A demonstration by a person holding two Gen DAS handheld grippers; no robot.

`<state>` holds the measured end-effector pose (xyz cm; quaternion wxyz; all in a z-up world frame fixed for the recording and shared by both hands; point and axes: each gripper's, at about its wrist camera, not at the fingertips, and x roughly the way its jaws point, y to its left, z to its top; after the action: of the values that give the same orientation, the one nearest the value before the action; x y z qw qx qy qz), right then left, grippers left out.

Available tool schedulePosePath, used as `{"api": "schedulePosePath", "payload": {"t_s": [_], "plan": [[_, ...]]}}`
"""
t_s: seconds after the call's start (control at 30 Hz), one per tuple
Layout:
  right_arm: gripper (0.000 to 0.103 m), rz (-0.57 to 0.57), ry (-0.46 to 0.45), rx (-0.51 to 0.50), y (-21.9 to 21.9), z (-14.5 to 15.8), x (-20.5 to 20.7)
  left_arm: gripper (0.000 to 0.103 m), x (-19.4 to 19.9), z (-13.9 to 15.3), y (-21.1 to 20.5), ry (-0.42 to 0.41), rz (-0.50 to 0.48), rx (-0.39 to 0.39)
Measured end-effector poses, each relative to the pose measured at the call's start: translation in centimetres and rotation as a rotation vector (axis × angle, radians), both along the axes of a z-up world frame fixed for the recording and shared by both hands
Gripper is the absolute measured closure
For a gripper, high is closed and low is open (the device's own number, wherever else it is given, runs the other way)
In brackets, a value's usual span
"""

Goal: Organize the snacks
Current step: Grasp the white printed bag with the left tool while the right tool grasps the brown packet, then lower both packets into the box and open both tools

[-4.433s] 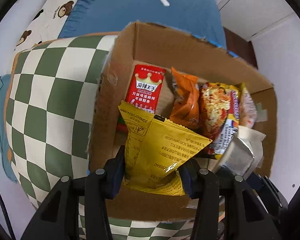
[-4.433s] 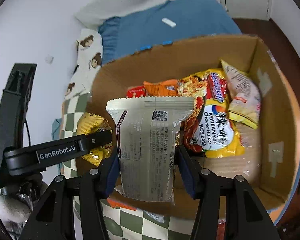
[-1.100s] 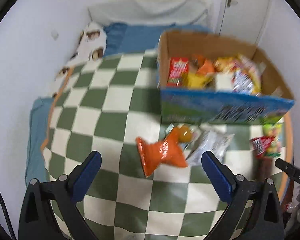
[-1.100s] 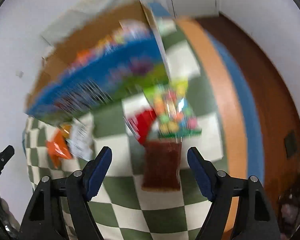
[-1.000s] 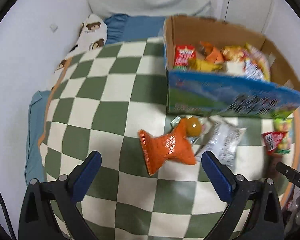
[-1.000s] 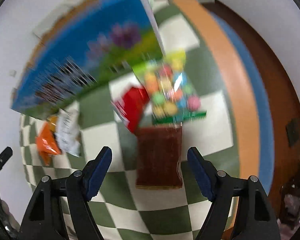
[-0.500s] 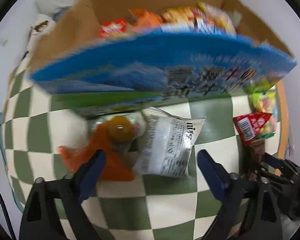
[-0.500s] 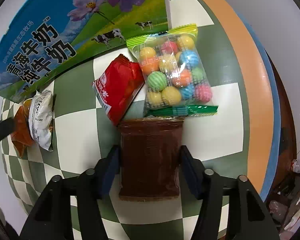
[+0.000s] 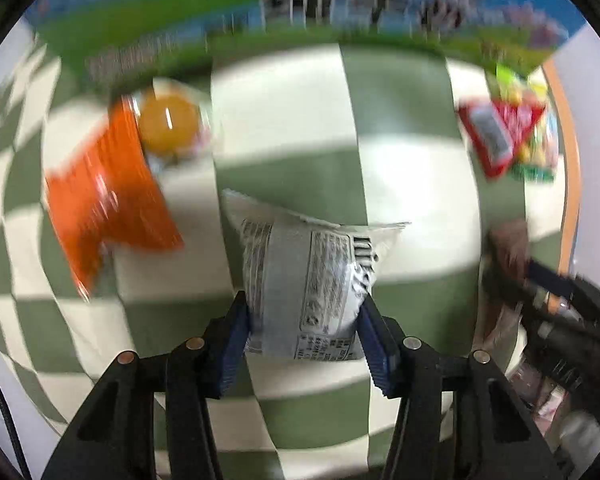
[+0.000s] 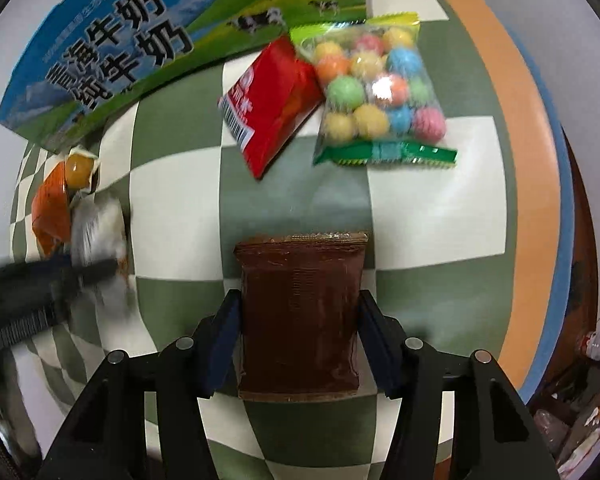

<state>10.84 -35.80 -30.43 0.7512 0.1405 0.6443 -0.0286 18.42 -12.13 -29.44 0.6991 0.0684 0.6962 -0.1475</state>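
Left claw is clamped on the grey-white snack pack, blue pads pressed to both its sides, printed back facing me. Pack sits over the green-and-white checkered blanket; can't tell if it's touching the cloth. View is smeared w/ motion blur. To the pack's left lies the orange bag, and right at its top end is a clear packet w/ a yellow-orange ball inside. Far edge shows the blue-and-green milk carton box, lettering too blurred to read here. Off to the right, a red pouch overlaps the candy-ball bag.

Right claw is closed in on the dark brown packet, pads snug against both long edges, packet flat w/ its sealed end pointing away from me. It's on the same checkered blanket, near the orange-and-blue border. Beyond it, well apart, the red pouch lies tilted, its corner tucked against the candy-ball bag, which is clear w/ multicolored balls and a green strip at the near end. Both sit just in front of the milk carton box, big black Chinese characters on its side. Far left in this view, blurred: the orange bag, the ball packet and the grey-white snack pack in the left claw.
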Motion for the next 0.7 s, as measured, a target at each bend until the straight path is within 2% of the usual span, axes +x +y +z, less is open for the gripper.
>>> {"api": "schedulePosePath", "payload": {"t_s": [0.17,0.33,0.37,0.4,0.53,0.63,0.7], "plan": [[0.039,0.005,0.011,0.01,0.0,-0.3,-0.3,0.047,0.8,-1.7,0.5,0.053,0.055,-0.06],[0.038,0.028,0.028,-0.009,0.3,-1.2,1.0,0.048,1.9,-1.6,1.0,0.038,0.096,-0.077],[0.038,0.033,0.024,-0.017,0.5,-1.2,1.0,0.053,1.6,-1.2,1.0,0.023,0.1,-0.07],[0.044,0.036,0.02,-0.024,0.8,-1.2,0.9,0.055,1.4,-0.7,0.8,0.013,0.097,-0.069],[0.044,0.029,-0.016,-0.012,1.3,-0.1,0.3,0.056,0.8,1.8,0.3,-0.029,0.09,-0.081],[0.044,0.011,-0.053,0.029,1.2,1.8,0.4,0.056,0.3,4.9,0.3,-0.075,0.082,-0.103],[0.044,0.011,-0.098,0.053,1.1,3.9,0.7,0.056,0.8,8.0,0.2,-0.112,0.086,-0.145]]}}
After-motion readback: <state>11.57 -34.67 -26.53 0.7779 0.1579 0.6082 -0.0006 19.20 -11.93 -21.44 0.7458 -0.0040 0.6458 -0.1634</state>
